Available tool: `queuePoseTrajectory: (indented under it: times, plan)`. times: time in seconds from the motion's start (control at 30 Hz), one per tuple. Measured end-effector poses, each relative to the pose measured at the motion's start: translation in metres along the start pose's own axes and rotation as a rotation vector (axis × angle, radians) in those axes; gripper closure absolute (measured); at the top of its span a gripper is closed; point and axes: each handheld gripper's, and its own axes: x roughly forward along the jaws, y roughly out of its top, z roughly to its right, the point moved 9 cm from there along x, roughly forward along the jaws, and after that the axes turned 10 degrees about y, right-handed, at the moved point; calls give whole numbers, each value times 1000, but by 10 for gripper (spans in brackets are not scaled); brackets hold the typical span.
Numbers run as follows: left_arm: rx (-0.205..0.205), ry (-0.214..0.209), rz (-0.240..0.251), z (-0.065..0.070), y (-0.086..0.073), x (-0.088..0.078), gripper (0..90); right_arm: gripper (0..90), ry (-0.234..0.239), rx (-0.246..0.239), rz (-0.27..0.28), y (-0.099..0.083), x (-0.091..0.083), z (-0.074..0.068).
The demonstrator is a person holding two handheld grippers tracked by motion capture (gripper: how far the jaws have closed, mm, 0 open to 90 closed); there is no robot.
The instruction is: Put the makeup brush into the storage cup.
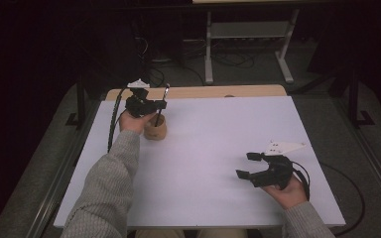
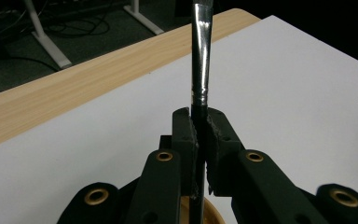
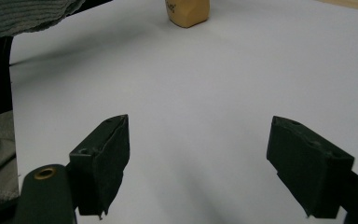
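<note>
Left gripper (image 2: 199, 135) clamped on a thin black brush (image 2: 201, 65), upright above a wooden cup (image 1: 155, 129) near the white table's (image 1: 208, 148) far left. Right gripper (image 3: 198, 163) wide open, holding nothing, low at the near right.

Dark room; grey carpet floor (image 1: 258, 69), white-legged desk frame (image 1: 248, 34), cables behind

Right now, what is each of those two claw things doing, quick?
Left gripper: closed on a thin black brush, over the wooden cup.
Right gripper: open, holding nothing, low above the white table.
</note>
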Motion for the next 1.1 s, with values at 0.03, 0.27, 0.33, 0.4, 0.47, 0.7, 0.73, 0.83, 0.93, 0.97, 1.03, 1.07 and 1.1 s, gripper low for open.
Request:
queuePoseTrajectory:
  times: [0.03, 0.27, 0.33, 0.4, 0.47, 0.7, 0.73, 0.83, 0.93, 0.97, 1.03, 1.07, 1.1]
  plan:
    - [0, 0, 0, 0, 0, 0, 830, 201, 0, 0, 0, 0, 0, 0]
    - [2, 2, 14, 4, -2, -1, 830, 202, 6, -5, -1, 0, 1, -1]
    - [1, 0, 14, 4, -2, -1, 830, 202, 6, -5, -1, 0, 1, -1]
    - [5, 0, 11, 4, -4, -1, 830, 202, 7, -3, 2, 0, 1, -2]
    - [6, -2, 9, 5, -4, -1, 830, 202, 7, -3, 3, 1, 1, -2]
    - [19, -1, -6, 5, -7, 2, 829, 202, 17, -2, 6, 1, 1, -3]
    - [21, -1, -10, 5, -8, 2, 828, 202, 17, -1, 6, 1, 1, -3]
    - [26, 5, -14, 5, -10, 3, 826, 202, 18, -1, 7, 1, 1, -3]
    - [41, 16, -25, 5, -12, 3, 819, 202, 19, 0, 8, 1, 1, -3]
    - [41, 17, -26, 4, -12, 2, 816, 202, 19, -1, 7, 1, 1, -3]
    - [43, 16, -29, 5, -13, 2, 824, 202, 20, -1, 7, 1, 1, -3]
    - [46, 15, -34, 5, -14, 2, 826, 202, 20, -2, 7, 1, 1, -3]
    - [52, 16, -42, 5, -14, 3, 827, 202, 21, -2, 7, 1, 1, -3]
